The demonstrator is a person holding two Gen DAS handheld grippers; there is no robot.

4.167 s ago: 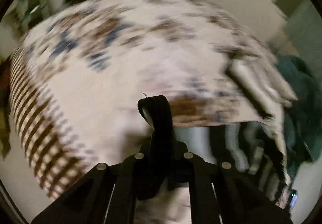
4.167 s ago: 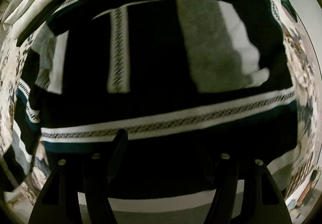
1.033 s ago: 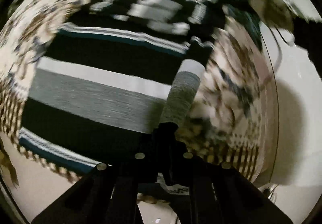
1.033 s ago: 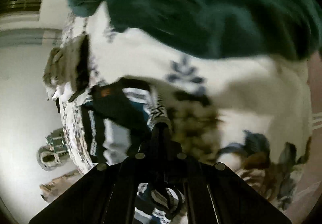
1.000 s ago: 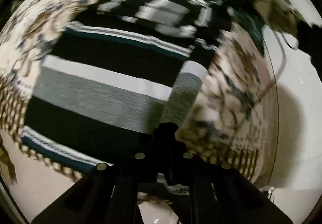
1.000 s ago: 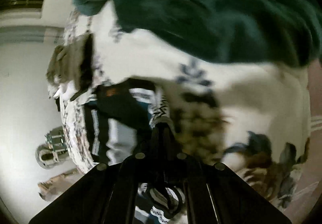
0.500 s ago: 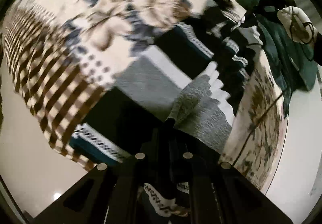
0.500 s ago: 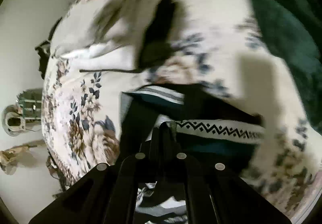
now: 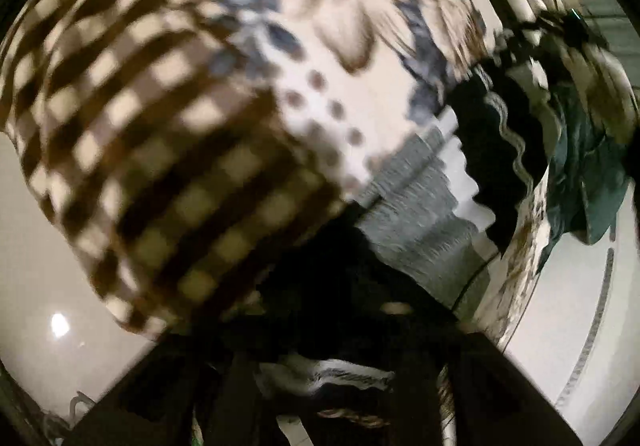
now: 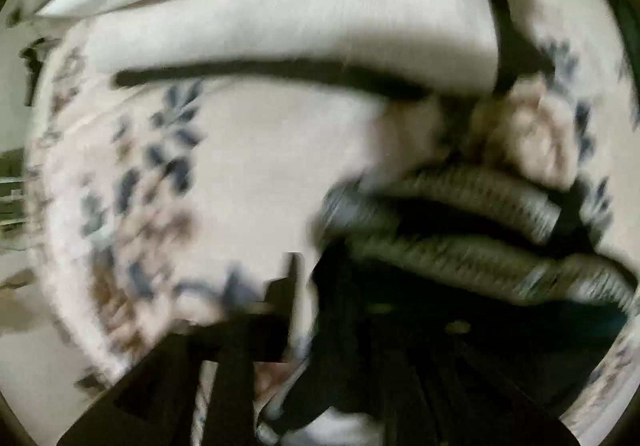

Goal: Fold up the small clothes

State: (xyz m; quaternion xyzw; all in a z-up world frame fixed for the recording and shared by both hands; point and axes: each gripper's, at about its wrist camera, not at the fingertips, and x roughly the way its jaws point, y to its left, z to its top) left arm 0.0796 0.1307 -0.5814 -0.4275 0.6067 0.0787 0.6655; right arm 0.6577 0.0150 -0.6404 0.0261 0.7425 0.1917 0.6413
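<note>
The striped garment [image 9: 424,213], black with grey and white bands, lies on the floral bedspread [image 9: 352,29]. My left gripper [image 9: 324,278] is shut on a dark edge of it, with more striped cloth bunched under the fingers. In the right wrist view the same garment [image 10: 460,250] hangs in grey and black folds. My right gripper [image 10: 320,278] is shut on it at the lower middle. Both views are blurred by motion.
The bedspread's brown checked border [image 9: 160,173] hangs over the bed edge above a pale floor [image 9: 48,286]. A dark green garment [image 9: 580,173] lies at the right. White pillows [image 10: 280,25] and a dark strip [image 10: 260,73] lie at the bed's far side.
Both grippers have swung with the garment. The left view now looks along the bed's checked corner; the right view has turned toward the pillows, with the cloth folded over.
</note>
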